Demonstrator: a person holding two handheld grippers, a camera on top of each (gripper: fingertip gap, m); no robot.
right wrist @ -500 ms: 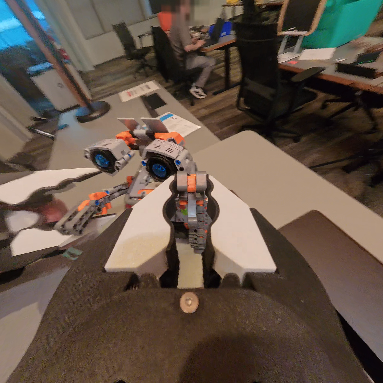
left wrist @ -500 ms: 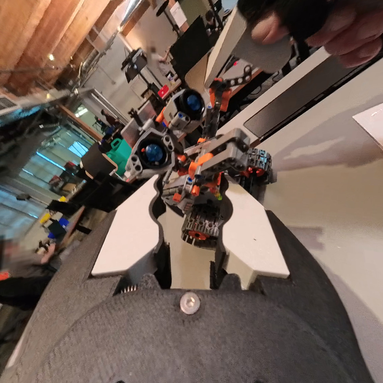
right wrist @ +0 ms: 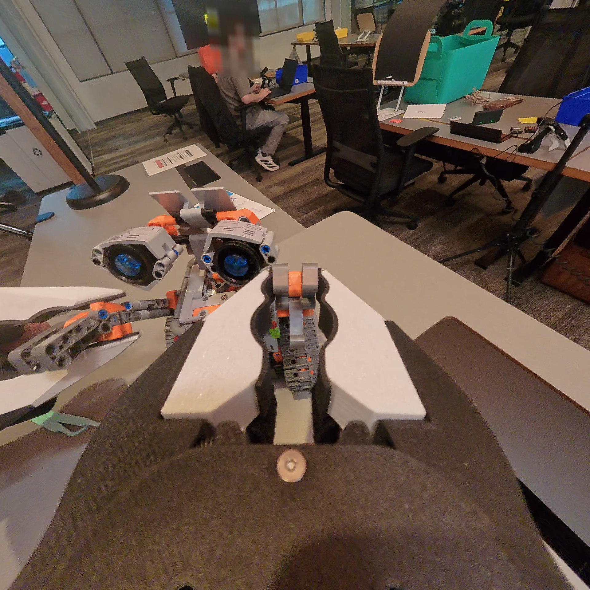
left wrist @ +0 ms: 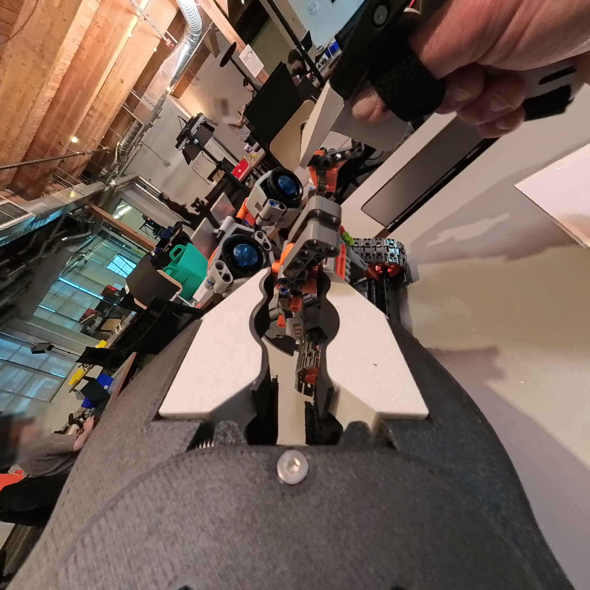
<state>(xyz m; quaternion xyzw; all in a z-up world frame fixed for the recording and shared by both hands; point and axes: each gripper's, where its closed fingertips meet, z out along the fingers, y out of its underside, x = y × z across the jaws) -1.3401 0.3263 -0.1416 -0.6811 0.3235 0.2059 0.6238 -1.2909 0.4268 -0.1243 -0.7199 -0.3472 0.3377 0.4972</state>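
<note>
we have the brick-built robot model (right wrist: 204, 281) held from both sides, likely to keep it steady on its tracks. on the left, our left gripper (left wrist: 295, 281) is nearly closed on the model's grey and orange arm (left wrist: 311, 252), its white fingers (left wrist: 223, 344) flanking the beam. the model, with two blue-lensed eyes (right wrist: 234, 261), stands near the desk's (right wrist: 399, 287) front edge. to the right, our right gripper (right wrist: 295, 281) is drawn in narrow around the other arm (right wrist: 295, 303) above a black track; whether it truly pinches, we cannot tell. the desk is pale grey, with a dark mat (right wrist: 510, 383) at its right. beyond lie office chairs, a seated person and a teal basket (right wrist: 453, 64).
</note>
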